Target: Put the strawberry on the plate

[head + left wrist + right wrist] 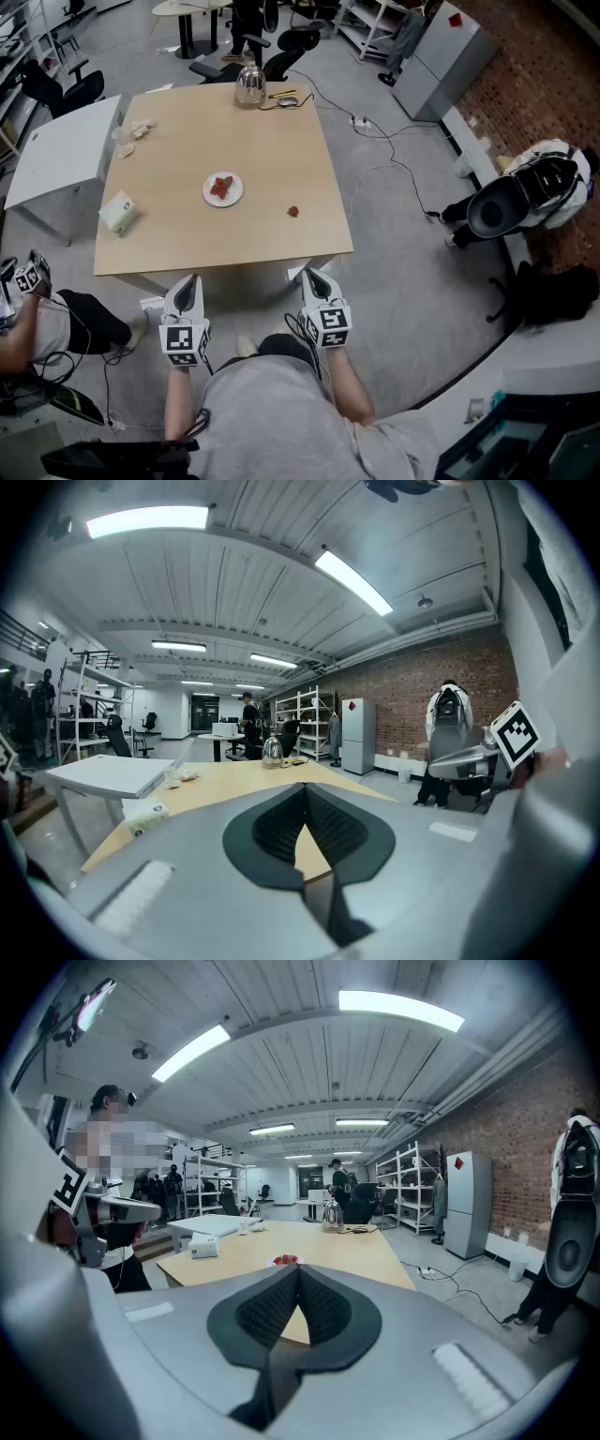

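Note:
A single red strawberry (292, 212) lies on the wooden table (187, 248), right of centre. To its left sits a small white plate (223, 189) with red strawberries on it; in the right gripper view the plate (285, 1261) peeks just over the jaws. Both grippers hang in front of the table's near edge, short of the fruit. My left gripper (190, 279) (305, 789) is shut with nothing in it. Level with it, my right gripper (312, 274) (298, 1267) is shut and empty too. The lone strawberry is hidden in both gripper views.
A glass kettle (250, 84) stands at the table's far edge with a cable beside it. A tissue box (119, 212) sits near the left edge and crumpled paper (139, 129) at the far left. A white side table (56, 155) adjoins the left side. Another person (37, 323) sits at lower left.

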`<state>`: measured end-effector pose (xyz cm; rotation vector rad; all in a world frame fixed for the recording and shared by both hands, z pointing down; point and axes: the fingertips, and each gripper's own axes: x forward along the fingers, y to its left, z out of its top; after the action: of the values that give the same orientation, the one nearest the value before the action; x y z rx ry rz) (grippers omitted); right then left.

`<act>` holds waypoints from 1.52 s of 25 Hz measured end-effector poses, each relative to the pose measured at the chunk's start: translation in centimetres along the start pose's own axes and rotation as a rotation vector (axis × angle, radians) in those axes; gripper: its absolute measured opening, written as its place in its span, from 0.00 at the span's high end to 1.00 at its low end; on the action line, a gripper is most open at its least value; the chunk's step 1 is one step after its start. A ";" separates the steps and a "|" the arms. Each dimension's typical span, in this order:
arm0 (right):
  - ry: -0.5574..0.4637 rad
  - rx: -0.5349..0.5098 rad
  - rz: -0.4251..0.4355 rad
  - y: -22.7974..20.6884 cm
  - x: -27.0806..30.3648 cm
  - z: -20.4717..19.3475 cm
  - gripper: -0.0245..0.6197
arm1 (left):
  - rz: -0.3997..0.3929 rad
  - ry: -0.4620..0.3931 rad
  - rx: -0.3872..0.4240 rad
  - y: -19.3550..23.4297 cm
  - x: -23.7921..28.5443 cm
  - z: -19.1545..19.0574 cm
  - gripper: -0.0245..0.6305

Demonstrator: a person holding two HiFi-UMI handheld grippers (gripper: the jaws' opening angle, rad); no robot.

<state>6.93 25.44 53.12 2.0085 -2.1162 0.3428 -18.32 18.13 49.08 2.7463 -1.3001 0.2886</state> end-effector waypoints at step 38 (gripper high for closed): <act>0.027 0.012 0.011 -6.1 12.7 2.4 0.95 | 0.023 0.032 -0.033 4.0 12.8 1.0 0.93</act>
<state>12.37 12.29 54.83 1.9873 -2.1151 0.3830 -13.38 5.76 50.73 2.6898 -1.3171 0.3086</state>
